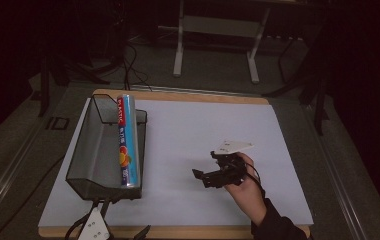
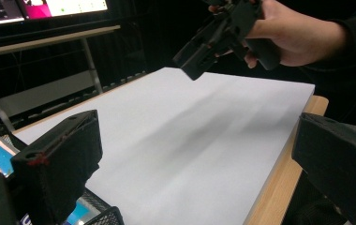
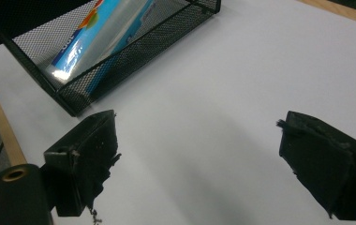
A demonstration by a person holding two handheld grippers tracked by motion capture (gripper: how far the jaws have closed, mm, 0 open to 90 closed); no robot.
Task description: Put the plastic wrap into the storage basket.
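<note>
One long box of plastic wrap lies inside the black mesh basket, leaning along its right wall, on the left part of the white sheet covering the table. Right gripper is held by a hand above the sheet, well apart from the basket, jaws spread wide with nothing between them. Left gripper sits near the table's front edge, just beside the basket's near end; jaws likewise wide apart, empty. In the right gripper view the box shows through the mesh.
</note>
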